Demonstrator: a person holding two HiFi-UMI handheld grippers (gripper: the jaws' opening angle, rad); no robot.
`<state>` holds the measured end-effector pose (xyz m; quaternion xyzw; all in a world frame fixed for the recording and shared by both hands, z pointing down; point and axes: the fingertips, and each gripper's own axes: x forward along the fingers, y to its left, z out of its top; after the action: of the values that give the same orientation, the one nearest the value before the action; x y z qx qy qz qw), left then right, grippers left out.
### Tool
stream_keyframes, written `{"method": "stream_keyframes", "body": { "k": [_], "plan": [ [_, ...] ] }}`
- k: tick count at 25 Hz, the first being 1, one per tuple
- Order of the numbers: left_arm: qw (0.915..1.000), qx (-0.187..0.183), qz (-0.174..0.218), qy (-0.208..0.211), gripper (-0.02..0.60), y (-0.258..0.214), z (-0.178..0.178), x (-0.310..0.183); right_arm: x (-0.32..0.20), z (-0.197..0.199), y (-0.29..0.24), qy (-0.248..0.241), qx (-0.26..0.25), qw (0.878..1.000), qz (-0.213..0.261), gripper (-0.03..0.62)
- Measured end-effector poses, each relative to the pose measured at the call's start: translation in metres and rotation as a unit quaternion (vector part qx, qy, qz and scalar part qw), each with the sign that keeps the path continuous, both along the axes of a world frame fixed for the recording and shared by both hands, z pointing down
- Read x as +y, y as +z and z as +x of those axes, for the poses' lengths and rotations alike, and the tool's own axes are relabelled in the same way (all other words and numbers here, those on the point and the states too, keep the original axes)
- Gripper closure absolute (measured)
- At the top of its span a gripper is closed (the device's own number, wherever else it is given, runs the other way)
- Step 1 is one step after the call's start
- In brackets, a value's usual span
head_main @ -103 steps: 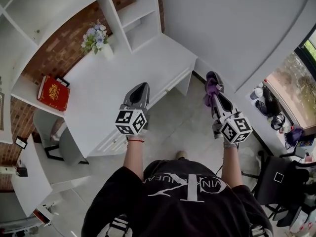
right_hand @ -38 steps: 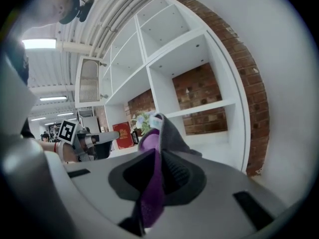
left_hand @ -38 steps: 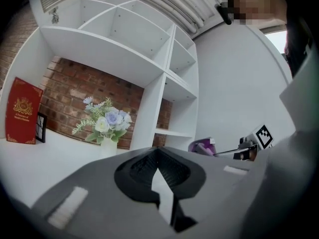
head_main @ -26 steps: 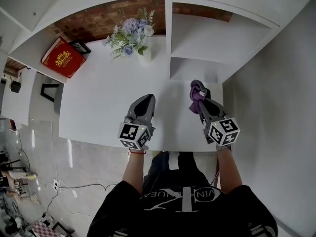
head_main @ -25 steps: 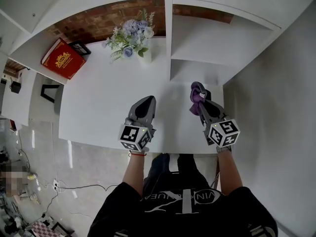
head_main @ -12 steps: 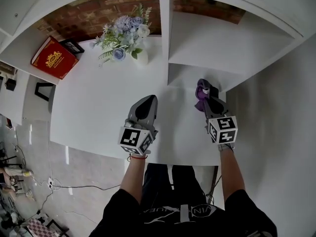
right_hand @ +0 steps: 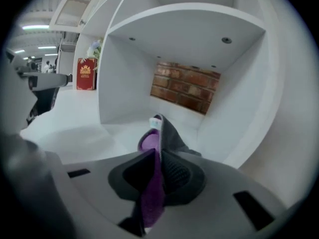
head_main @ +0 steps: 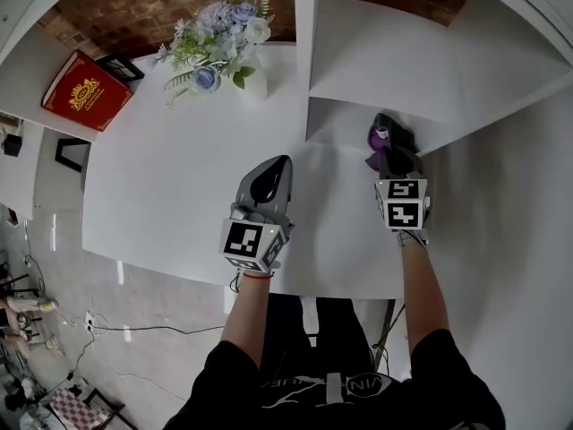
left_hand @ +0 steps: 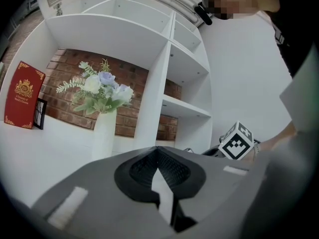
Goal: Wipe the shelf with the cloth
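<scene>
Right gripper (head_main: 392,135) has reached the shelf (head_main: 430,70), cloth (head_main: 375,138) pinched between its jaws; left gripper (head_main: 273,165) closed.

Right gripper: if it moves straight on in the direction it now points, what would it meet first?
The right gripper, shut on the purple cloth, points into the shelf compartment, which looks empty. It would likely meet the compartment's floor near the brick back wall, cloth first; depth is unclear.
</scene>
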<state>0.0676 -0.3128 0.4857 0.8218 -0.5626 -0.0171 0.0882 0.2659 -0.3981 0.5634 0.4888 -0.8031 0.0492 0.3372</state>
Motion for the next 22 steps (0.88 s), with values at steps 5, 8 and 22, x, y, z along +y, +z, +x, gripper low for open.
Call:
{"method": "stream_keyframes", "body": {
  "k": [5, 8, 22],
  "plan": [
    [0.9999, -0.011, -0.001, -0.002, 0.571, 0.006, -0.002, -0.003, -0.011, 0.002, 0.014, 0.012, 0.014, 0.999, -0.029, 0.546],
    [0.9999, -0.012, -0.004, -0.003, 0.571, 0.010, -0.005, -0.005, -0.014, -0.008, 0.020, 0.007, 0.004, 0.999, -0.048, 0.546],
    [0.9996, -0.012, -0.014, -0.023, 0.571, 0.019, -0.028, 0.000, 0.008, -0.138, 0.024, -0.119, -0.003, 0.990, -0.074, 0.546]
  ]
}}
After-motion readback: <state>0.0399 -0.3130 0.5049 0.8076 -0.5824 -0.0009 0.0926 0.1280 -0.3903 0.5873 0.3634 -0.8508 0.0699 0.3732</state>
